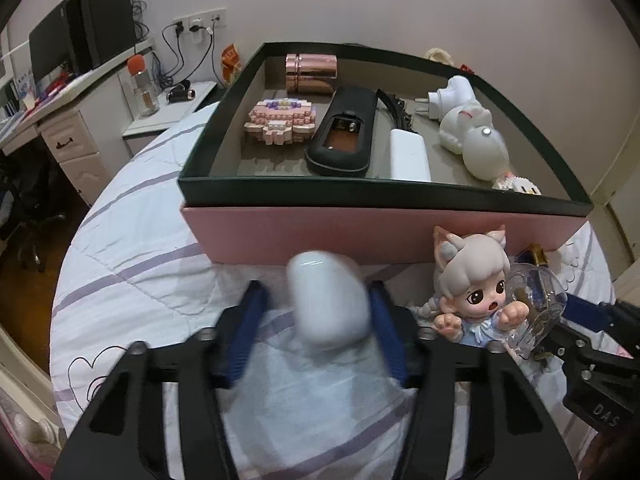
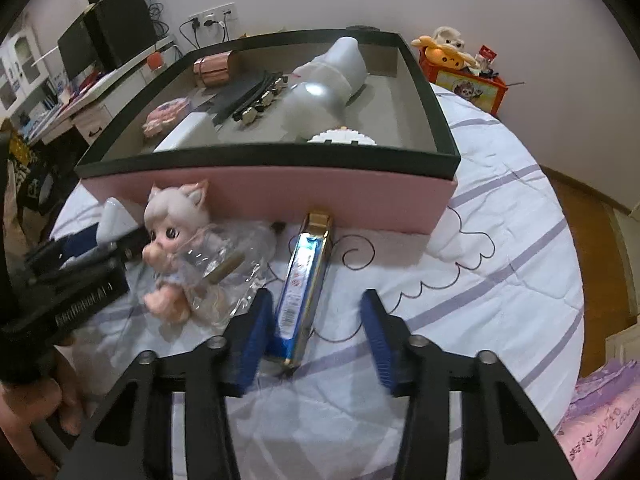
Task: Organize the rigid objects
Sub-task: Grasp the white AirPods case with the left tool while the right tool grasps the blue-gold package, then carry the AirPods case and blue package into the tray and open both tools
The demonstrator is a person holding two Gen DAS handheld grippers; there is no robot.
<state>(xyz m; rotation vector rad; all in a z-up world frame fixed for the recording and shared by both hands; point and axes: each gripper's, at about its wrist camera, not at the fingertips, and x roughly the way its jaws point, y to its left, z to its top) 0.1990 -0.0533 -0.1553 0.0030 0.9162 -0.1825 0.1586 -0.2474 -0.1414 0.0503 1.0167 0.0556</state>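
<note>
Bed quilt [image 2: 500, 240] white with purple stripes, carries all. On it pink box [image 1: 360, 236] with dark green rim, filled with remote, power bank, white toy.

Left gripper [image 1: 316, 312]: fingers partly spread, right pad touching white rounded object [image 1: 326, 300], left pad apart; object blurred, grip uncertain.

Right gripper [image 2: 316, 336]: fingers partly spread, blue-gold bar [image 2: 304, 280] between, left pad touching, right pad apart.

Cat-ear doll [image 1: 472, 292] beside box front; clear bottle [image 2: 224, 268] touching it, fuller in right view.

Bedroom: quilted bed [image 1: 132, 248], desk [image 1: 60, 120]
</note>
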